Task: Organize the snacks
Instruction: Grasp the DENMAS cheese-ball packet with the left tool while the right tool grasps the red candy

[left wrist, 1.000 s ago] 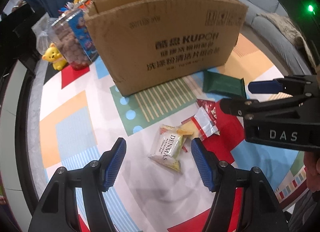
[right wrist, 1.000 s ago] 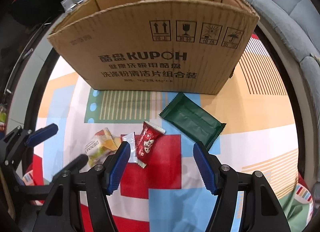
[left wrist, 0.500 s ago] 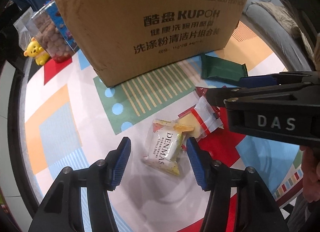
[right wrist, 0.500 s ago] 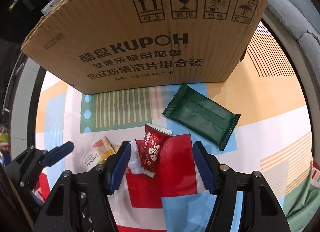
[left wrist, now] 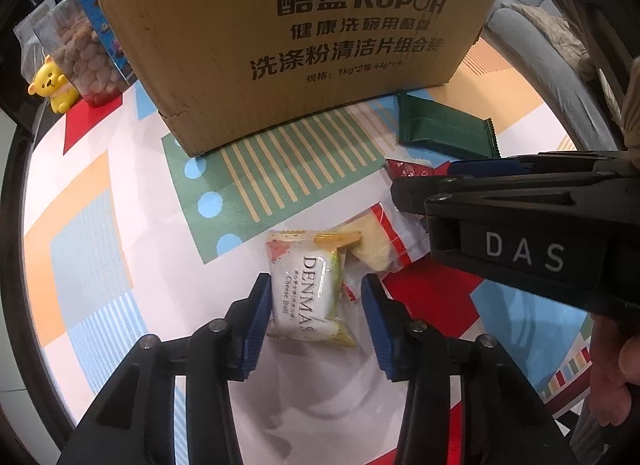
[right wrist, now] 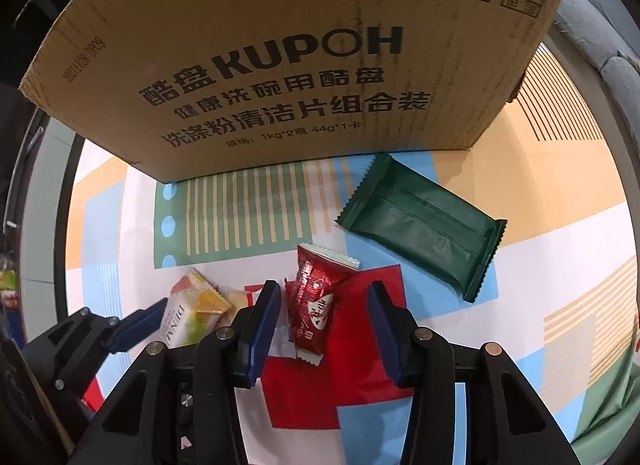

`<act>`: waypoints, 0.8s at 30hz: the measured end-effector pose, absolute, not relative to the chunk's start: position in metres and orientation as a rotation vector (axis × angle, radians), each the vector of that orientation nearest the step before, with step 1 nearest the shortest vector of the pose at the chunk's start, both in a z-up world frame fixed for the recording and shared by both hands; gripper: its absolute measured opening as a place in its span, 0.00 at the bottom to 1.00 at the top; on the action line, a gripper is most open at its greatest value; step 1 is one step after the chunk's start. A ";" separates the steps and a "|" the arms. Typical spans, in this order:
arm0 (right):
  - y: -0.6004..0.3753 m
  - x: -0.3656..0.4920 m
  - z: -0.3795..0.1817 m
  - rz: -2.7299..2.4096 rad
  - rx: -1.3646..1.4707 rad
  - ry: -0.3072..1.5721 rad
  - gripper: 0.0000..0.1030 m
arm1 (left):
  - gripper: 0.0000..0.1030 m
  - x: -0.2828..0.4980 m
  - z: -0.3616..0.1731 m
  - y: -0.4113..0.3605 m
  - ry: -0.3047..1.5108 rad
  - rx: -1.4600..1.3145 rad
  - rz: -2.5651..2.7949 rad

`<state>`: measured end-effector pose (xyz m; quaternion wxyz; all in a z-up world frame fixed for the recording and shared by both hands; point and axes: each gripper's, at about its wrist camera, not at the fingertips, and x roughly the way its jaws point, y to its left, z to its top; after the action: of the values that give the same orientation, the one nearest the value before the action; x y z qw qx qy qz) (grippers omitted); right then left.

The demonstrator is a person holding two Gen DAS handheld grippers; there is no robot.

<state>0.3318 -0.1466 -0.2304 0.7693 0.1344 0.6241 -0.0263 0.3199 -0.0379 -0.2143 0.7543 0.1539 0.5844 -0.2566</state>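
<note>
Patterned worktop [left wrist: 100,193], cardboard box [left wrist: 280,25] far. Left tool [left wrist: 316,305] released, straddling DENMAS packet [left wrist: 306,293], long axis along fingers. Right tool [right wrist: 324,317] released, straddling red packet [right wrist: 316,297], likewise lengthwise.

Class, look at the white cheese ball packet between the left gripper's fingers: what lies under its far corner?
The cheese ball packet overlaps a clear red-edged wrapper with something pale yellow inside; the covered part cannot be seen.

Brown cardboard box [right wrist: 280,65] w/ black KUPOH print: top cut off by frame edge in both views, inside not visible. Black right gripper [left wrist: 520,209] hides most of small red snack sachet [left wrist: 408,171] in left wrist view. Clear tub of brown round snacks [left wrist: 86,53] partly behind box; label unreadable.
</note>
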 end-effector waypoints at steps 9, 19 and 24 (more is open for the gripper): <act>-0.145 0.332 -0.233 -0.011 0.338 1.350 0.24 | 0.31 0.322 -0.215 -0.031 1.283 0.298 -0.558; -0.163 0.330 -0.213 0.015 0.345 1.321 0.07 | 0.29 0.320 -0.214 -0.031 1.284 0.287 -0.533; -0.173 0.319 -0.208 0.022 0.351 1.316 0.06 | 0.29 0.320 -0.207 -0.027 1.271 0.277 -0.522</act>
<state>0.3194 -0.1732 -0.2082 0.7767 0.1625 0.6085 0.0100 0.3199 -0.0274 -0.2066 0.7643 0.1274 0.5847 -0.2403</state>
